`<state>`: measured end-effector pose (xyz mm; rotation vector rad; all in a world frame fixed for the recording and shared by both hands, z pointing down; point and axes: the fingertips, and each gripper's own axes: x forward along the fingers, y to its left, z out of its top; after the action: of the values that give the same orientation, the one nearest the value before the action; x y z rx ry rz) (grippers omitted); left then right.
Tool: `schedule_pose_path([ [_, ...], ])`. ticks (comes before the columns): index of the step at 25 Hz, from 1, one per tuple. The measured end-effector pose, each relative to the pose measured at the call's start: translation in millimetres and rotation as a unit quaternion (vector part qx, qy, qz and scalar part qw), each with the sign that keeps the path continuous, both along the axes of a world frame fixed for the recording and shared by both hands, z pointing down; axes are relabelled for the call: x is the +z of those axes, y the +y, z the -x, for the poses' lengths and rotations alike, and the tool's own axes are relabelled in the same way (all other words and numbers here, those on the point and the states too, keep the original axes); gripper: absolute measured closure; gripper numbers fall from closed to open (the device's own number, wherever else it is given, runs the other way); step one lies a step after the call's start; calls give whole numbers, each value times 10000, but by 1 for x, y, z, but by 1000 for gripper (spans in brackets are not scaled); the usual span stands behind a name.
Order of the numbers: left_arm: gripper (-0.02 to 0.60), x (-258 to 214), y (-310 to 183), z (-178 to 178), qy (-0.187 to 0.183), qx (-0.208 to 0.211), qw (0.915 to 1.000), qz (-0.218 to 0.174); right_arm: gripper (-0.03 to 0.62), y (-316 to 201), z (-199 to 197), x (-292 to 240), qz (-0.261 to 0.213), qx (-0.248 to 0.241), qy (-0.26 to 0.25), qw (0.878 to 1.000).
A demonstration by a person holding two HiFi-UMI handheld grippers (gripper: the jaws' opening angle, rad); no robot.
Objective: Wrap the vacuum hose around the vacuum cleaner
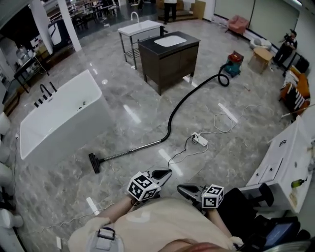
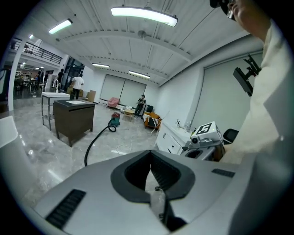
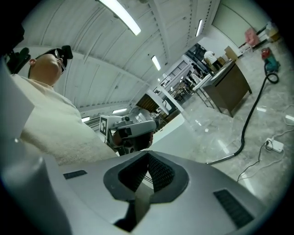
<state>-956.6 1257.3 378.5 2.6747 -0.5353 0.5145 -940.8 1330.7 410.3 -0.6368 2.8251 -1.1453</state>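
- Polished grey marble flooring (image 1: 147, 123) is spread through a large showroom, which is lit by ceiling strip lights (image 2: 144, 13).
- A white bathtub (image 1: 59, 123) is seen far off to the left of both pairs of jaws. A dark vanity cabinet (image 1: 170, 59) with a white basin is placed well ahead of them, and a white washstand (image 1: 140, 28) is set behind it.
- The vacuum cleaner (image 1: 232, 63), a teal canister with a red top, is set on the floor far ahead of the jaws and to their right, beyond the cabinet.
- Its black hose (image 1: 180, 102) is laid out unwrapped across the floor. It is looped at the canister and curved back toward the jaws, where it is joined to a metal wand (image 1: 133, 150).
- The wand is ended by a black floor nozzle (image 1: 93, 163), which is lying ahead and to the left of the left gripper's jaws, apart from them.
- A white power strip (image 1: 199, 140) with a loose white cable is lying ahead of the right gripper's jaws, untouched.
- The left gripper (image 1: 166, 173) is held low in front of the person's torso, and its jaws are pressed together with nothing between them.
- The right gripper (image 1: 181, 187) is held just beside it, and its jaws are likewise clenched on nothing.
- Neither the hose nor the canister is touched by either gripper.
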Motion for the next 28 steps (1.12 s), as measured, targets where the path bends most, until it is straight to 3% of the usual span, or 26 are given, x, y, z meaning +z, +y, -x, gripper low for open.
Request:
schedule_pose_path([
  [5,577,-5,-56,46,501,-461,9973,291,591,-49,50,-9,-199,-781,549,9952],
  [10,577,3,-104,91,613,-611,9958,313,591,-104,81,-11,-104,-621,706,9955],
  [14,577,1,-143,123,662,-981,9922,382,591,-139,90,-18,77,-513,770,9957],
  [18,577,9,-156,145,632,-1314,9880,509,591,-159,105,-10,213,-751,805,9937],
  [22,577,18,-175,149,515,-1521,9854,557,591,-185,118,1,142,-1098,750,9910],
  [28,577,24,-211,124,94,-1754,9838,368,589,-241,94,16,116,-1083,317,9935],
])
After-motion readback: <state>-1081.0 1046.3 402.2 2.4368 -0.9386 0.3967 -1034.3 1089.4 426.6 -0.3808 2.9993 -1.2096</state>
